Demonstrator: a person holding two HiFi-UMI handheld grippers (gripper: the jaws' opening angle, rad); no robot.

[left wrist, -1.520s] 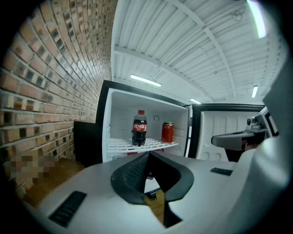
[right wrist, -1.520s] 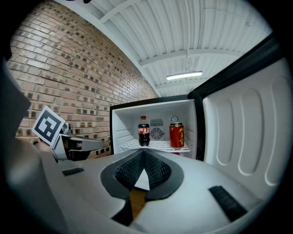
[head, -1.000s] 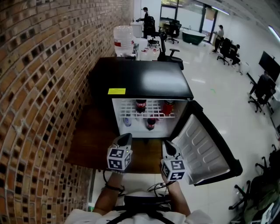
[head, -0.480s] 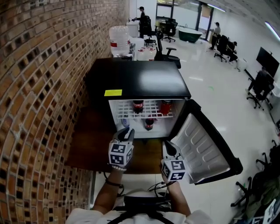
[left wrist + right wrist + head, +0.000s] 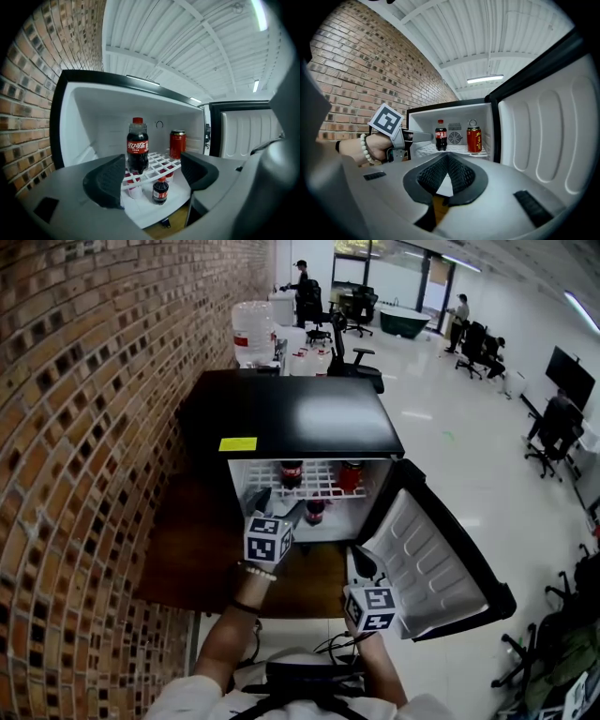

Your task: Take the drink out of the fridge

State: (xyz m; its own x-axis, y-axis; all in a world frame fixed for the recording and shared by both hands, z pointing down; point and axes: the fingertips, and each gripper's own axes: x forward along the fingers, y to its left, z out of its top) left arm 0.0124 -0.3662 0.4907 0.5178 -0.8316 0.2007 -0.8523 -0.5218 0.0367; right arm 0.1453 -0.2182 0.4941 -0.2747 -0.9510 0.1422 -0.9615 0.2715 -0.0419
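Observation:
The small fridge (image 5: pixel 291 413) stands open, its door (image 5: pixel 427 554) swung out to the right. On its white wire rack stand a cola bottle (image 5: pixel 137 147) and a red can (image 5: pixel 177 144). A smaller cola bottle (image 5: pixel 161 190) sits on the fridge floor below. My left gripper (image 5: pixel 274 507) reaches up to the fridge mouth. Its jaws are opening and nothing is between them; in the left gripper view the left gripper (image 5: pixel 152 168) frames both bottles. My right gripper (image 5: pixel 359 561) hangs back by the door's lower edge, shut and empty. The right gripper view shows the cola bottle (image 5: pixel 441 135) and the red can (image 5: pixel 474 138).
A brick wall (image 5: pixel 84 427) runs close along the left. The fridge sits on a dark wooden board (image 5: pixel 202 549). A water jug (image 5: pixel 251 329) stands behind it. Office chairs and people are far off across the glossy floor (image 5: pixel 469 456).
My left gripper moved forward from beside the right one up to the fridge opening, and its jaws went from shut to apart. The right gripper barely moved.

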